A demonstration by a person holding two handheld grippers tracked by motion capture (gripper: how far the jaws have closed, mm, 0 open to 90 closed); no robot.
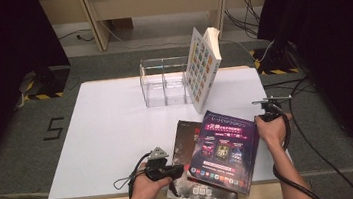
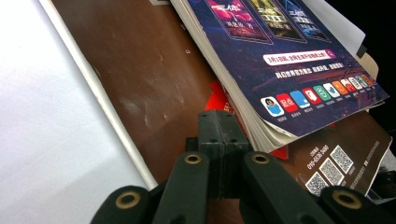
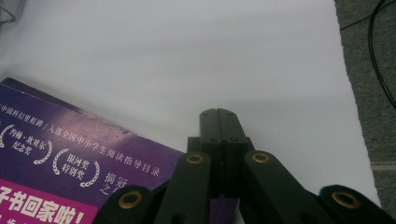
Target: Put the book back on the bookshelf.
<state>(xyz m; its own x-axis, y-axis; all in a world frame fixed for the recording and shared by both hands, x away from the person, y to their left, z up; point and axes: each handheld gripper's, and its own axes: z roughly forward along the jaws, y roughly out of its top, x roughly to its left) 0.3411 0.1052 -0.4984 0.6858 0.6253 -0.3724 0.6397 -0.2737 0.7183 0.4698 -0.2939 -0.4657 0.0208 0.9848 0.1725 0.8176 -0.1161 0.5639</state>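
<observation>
I see a glossy purple paperback (image 1: 225, 147) lying slanted across a matte dark brown book (image 1: 186, 146) near the front edge of the smooth white table (image 1: 113, 132). My left gripper (image 1: 172, 173) sits at the brown book's near corner; my right gripper (image 1: 265, 105) rests beside the purple book's far right corner. Both pairs of jaws are pressed together on nothing. My left gripper view shows QR codes (image 2: 334, 167) on the brown cover and the paperback's curled page edges. Farther back, a clear, boxy plastic organizer (image 1: 164, 82) props up a tilted colourful book (image 1: 202, 69); whether they touch, I cannot quite tell.
</observation>
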